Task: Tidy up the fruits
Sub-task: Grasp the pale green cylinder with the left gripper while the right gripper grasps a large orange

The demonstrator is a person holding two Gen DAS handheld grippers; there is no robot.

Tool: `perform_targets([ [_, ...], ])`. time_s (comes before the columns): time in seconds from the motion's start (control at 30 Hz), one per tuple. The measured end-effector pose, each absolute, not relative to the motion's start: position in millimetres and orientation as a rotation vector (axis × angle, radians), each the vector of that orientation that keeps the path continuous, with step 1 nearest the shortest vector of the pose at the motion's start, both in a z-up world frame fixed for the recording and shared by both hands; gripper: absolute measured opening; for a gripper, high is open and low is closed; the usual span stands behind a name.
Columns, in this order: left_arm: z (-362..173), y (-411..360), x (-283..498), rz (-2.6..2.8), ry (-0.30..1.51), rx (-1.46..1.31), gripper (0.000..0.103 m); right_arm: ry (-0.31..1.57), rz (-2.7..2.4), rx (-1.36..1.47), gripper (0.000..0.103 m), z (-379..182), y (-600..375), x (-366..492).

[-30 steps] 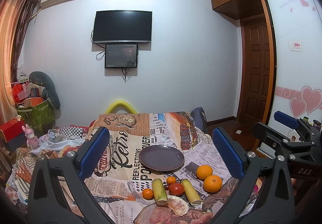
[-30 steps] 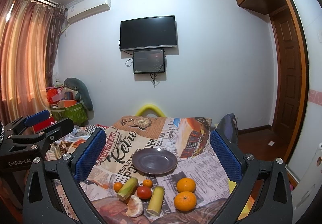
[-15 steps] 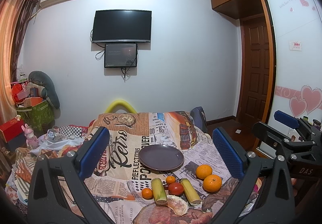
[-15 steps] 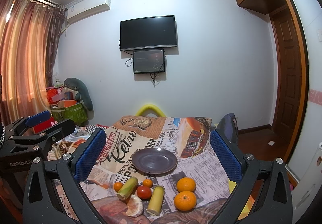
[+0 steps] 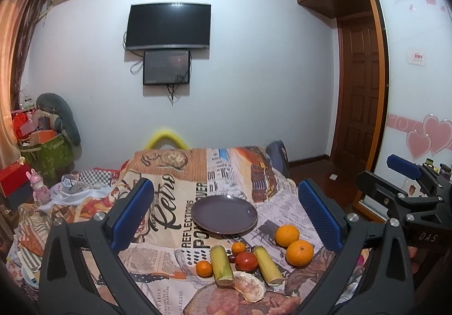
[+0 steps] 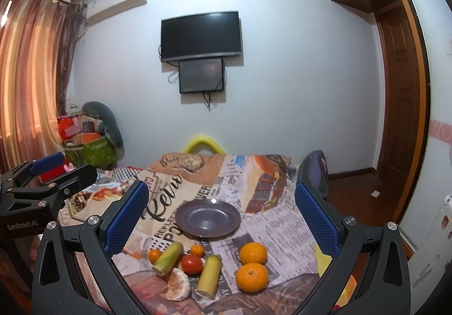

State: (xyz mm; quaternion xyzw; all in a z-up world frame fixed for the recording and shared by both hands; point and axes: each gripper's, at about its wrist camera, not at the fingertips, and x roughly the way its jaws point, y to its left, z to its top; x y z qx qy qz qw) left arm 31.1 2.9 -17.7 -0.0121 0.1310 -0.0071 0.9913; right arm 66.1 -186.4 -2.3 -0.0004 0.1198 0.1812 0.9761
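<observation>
The left hand-held gripper [image 5: 226, 210] hangs level with its blue-padded fingers [image 5: 132, 213] spread wide, gripping nothing. The right hand-held gripper [image 6: 221, 209] hangs beside it, jaws equally wide apart and empty.

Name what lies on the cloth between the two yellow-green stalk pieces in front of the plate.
A red tomato-like fruit lies between the two stalk pieces, with a small orange just behind it, nearer the plate. The right wrist view shows this best.

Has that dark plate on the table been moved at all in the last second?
No. The plate lies where it did a second ago, on the same printed lettering of the tablecloth, empty, with the fruit in front of it and both sets of jaws open above.
</observation>
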Motion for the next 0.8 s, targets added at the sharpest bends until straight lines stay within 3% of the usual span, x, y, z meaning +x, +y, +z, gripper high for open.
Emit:
perform_targets([
  [0.3, -56.0, 7.0, 85.7, -0.023, 0.421, -0.034, 0.102, 0.379, 0.304, -0.035, 0.103, -43.8, -200.3, 107.8],
  [0.43, -81.7, 10.4, 113.1, -0.023, 0.532, -0.031, 0.085, 0.476, 0.297, -0.038, 0.102, -68.2, -208.2, 129.0],
  [0.53, -101.7, 16.0, 129.8, -0.033, 0.607, -0.045, 0.079, 0.548, 0.291, -0.059, 0.093, -86.3, -213.0, 140.8],
  [0.6, -116.5, 18.3, 142.6, -0.047, 0.67, -0.048, 0.068, 0.599, 0.295, -0.062, 0.089, -99.9, -215.3, 148.2],
  [0.8, -159.3, 23.2, 172.1, -0.056, 0.814, -0.066, 0.061, 0.693, 0.31, -0.047, 0.088, -128.0, -218.6, 162.3],
])
